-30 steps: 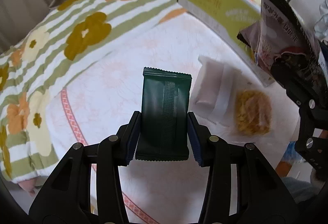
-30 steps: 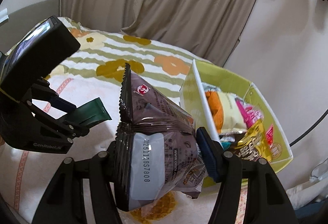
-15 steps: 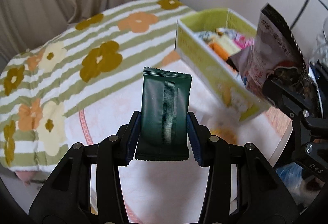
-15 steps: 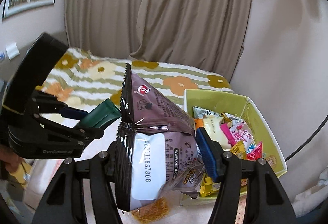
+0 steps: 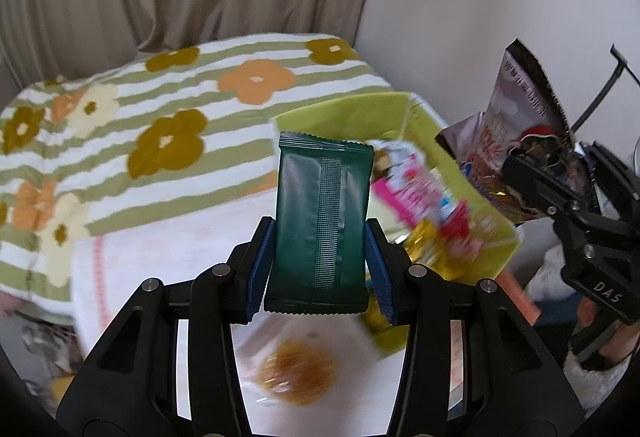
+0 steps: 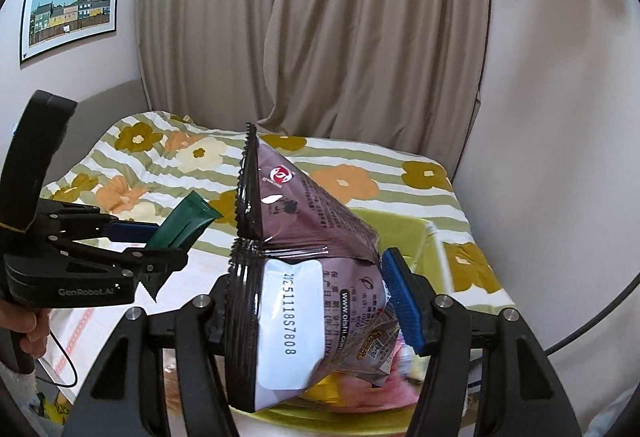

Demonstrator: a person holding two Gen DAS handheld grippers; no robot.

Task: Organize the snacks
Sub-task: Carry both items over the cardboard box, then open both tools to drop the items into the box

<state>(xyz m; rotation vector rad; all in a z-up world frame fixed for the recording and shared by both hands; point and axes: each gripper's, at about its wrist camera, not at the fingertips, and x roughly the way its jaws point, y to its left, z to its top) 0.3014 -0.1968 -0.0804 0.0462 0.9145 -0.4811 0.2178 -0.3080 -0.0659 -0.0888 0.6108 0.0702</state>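
Between the blue pads of the left gripper (image 5: 319,269) a dark green sachet (image 5: 322,221) is clamped by its two long edges, lower end seated between the fingers, long axis running forward along them, crimped top pointing away toward the green box (image 5: 498,233). Beside it, the right gripper (image 6: 316,307) is closed on a brown snack bag (image 6: 304,261), pinched across its sealed end, serrated seam upright. Both packets are held clear above the bed, presumably for carrying to the box. Beyond lies the flowered quilt (image 5: 168,125), then curtains (image 6: 312,29).

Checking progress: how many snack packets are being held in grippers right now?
2: a green packet in the left gripper, a brown bag in the right gripper.
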